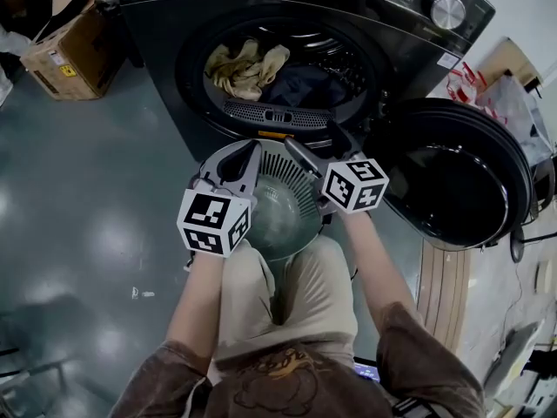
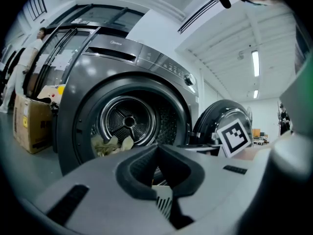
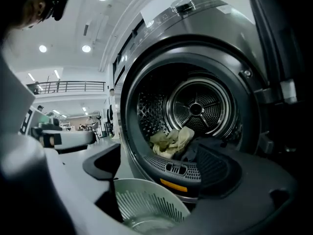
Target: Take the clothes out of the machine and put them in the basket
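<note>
Left tongs (image 2: 157,150) pinched together, empty; right tongs (image 1: 315,144) wide; basket (image 1: 287,179) beneath, open door (image 1: 452,181) right (cardboard box (image 1: 63,55) left).

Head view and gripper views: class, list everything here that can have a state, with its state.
Machine door: open wide.
Pale cloth: inside the drum.
Dark cloth: inside the drum.
Basket: empty.
Left gripper: shut, empty.
Right gripper: open, empty.

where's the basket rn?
Head view, centre: the basket stands on the floor right under the machine's drum opening, just ahead of the person's knees.
</note>
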Action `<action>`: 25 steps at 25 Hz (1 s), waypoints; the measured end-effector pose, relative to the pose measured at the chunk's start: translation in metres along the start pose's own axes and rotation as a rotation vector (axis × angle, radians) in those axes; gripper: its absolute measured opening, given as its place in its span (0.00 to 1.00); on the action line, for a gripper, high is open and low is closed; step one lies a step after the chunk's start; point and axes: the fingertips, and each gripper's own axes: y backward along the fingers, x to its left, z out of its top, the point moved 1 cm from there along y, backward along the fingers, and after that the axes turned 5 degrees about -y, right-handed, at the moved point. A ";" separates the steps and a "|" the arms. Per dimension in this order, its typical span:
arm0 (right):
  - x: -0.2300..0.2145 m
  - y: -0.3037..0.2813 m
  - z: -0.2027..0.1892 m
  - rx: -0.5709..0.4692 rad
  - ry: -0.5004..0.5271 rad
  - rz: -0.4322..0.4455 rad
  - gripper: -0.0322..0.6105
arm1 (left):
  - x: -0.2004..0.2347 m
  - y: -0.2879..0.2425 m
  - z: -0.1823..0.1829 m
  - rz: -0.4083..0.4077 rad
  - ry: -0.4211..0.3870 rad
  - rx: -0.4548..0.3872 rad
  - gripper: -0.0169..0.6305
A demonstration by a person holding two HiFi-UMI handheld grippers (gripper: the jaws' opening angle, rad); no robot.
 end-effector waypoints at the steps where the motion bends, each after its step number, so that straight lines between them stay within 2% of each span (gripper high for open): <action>1: -0.002 -0.008 0.002 0.003 0.002 0.001 0.79 | 0.001 -0.001 -0.001 -0.003 -0.002 0.003 0.03; 18: -0.069 -0.149 -0.010 0.184 0.129 -0.080 0.79 | 0.006 -0.010 -0.016 -0.056 0.010 0.024 0.03; 25: -0.074 -0.214 -0.004 0.231 0.197 -0.077 0.76 | 0.010 -0.011 -0.018 -0.062 0.045 0.034 0.03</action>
